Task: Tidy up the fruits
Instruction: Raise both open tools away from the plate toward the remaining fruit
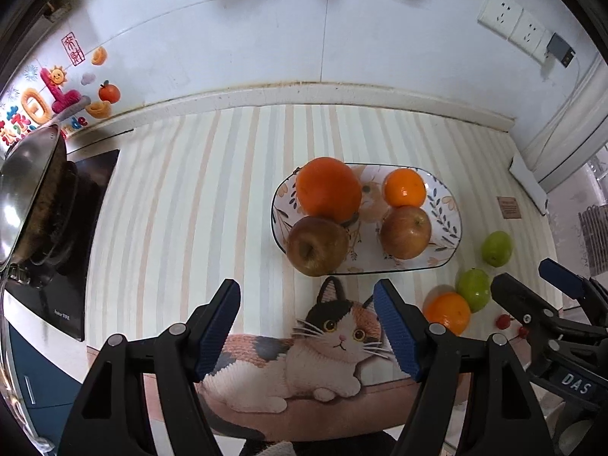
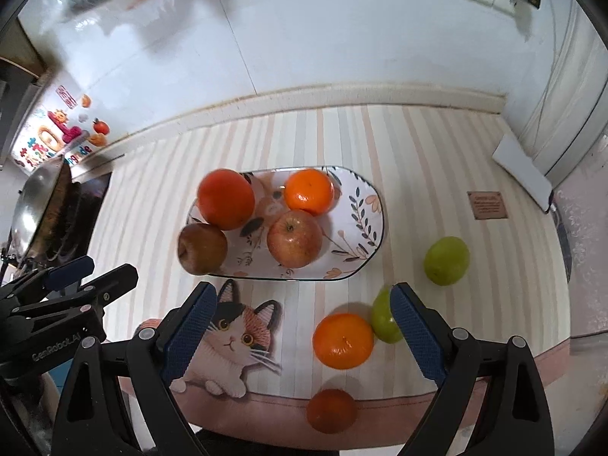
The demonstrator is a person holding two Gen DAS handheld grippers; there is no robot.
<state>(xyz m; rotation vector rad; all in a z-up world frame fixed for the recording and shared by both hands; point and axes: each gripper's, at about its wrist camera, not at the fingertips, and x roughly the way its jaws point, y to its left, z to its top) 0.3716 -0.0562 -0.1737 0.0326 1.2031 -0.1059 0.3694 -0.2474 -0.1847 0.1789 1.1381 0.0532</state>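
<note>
Fruits were partly gathered — four sat on the oval plate (image 2: 374, 224): a large orange (image 2: 226, 199), a mandarin (image 2: 308, 192), a red apple (image 2: 294, 238) and a brownish apple (image 2: 202, 249) at its near-left rim. Left out on the striped surface (image 2: 418, 159) were a loose orange (image 2: 342, 341), two green fruits (image 2: 446, 261) (image 2: 383, 321) and a small reddish one (image 2: 331, 410) at the near edge. Both the left tool (image 1: 307, 328) and right tool (image 2: 304, 330) hung open, holding nothing; the task looked roughly half done.
</note>
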